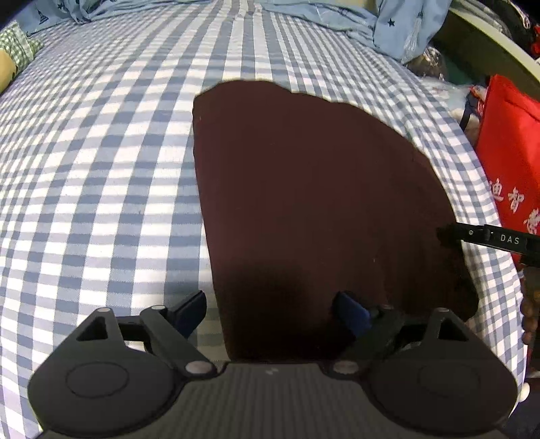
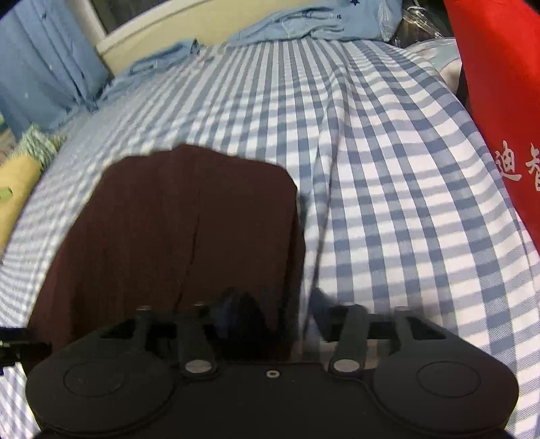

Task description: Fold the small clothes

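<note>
Dark maroon garment point(image 1: 303, 209) lying flat on the blue-and-white checked bedsheet point(image 1: 101, 169), already doubled over into a rough slab, straight left edge, ragged far edge, seam or fold line down the middle in the right wrist view point(image 2: 189, 236)

Left gripper point(image 1: 273, 310) spread wide over the near edge of the garment, one finger on the sheet side, the other over the cloth, nothing pinched. Right gripper point(image 2: 276, 314) parted about halfway, straddling the garment's right near edge, pads not pressing cloth; right view blurred so contact hard to confirm. Right gripper tip also visible at the garment's right edge in the left wrist view point(image 1: 449, 233)

Judged step: release after laying a fold down, both tools let go. Next move probably another fold: needs both jaws pinching near corners through all layers without catching the sheet, then carrying toward the far edge evenly

Around: crumpled light blue star-print clothes point(image 1: 371, 20) at the far end, red bag with white characters point(image 1: 506, 162) at right, green checked cloth point(image 1: 17, 44) far left
</note>
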